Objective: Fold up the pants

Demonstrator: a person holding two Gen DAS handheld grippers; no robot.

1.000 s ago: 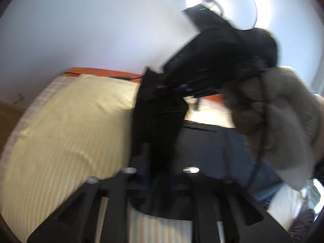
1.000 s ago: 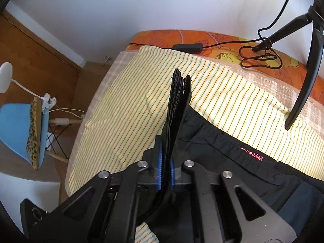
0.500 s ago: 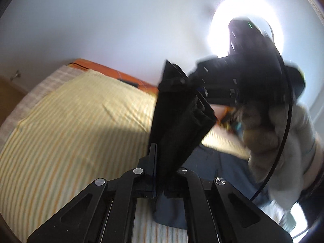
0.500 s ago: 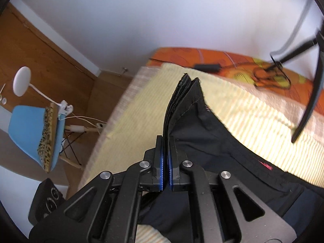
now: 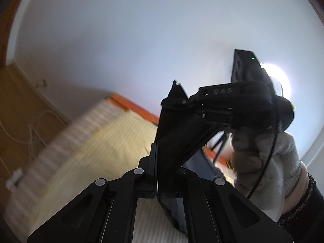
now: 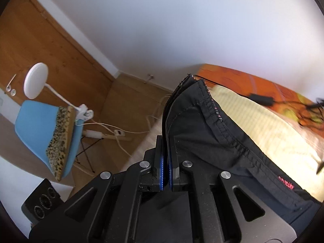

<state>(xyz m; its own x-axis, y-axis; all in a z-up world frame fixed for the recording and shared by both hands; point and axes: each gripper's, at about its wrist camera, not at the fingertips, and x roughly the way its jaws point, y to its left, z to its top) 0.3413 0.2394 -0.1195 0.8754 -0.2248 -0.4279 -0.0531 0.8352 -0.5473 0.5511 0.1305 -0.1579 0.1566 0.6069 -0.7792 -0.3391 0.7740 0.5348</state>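
Observation:
The black pants hang off the bed with a hemmed edge lifted. My right gripper is shut on that edge; the cloth stands up between its blue pads and trails right over the sheet. My left gripper is shut on another fold of the pants, held up in the air. The right gripper's body, in a gloved hand, shows close ahead in the left wrist view, gripping the same raised cloth.
A bed with a yellow striped sheet and orange cover lies below. Cables and a charger rest on the far bed edge. A blue chair, white lamp and power strip stand on the wood floor to the left.
Both grippers have risen and tilted upward with the pants edge, so more wall and floor show. The cloth is lifted higher off the sheet.

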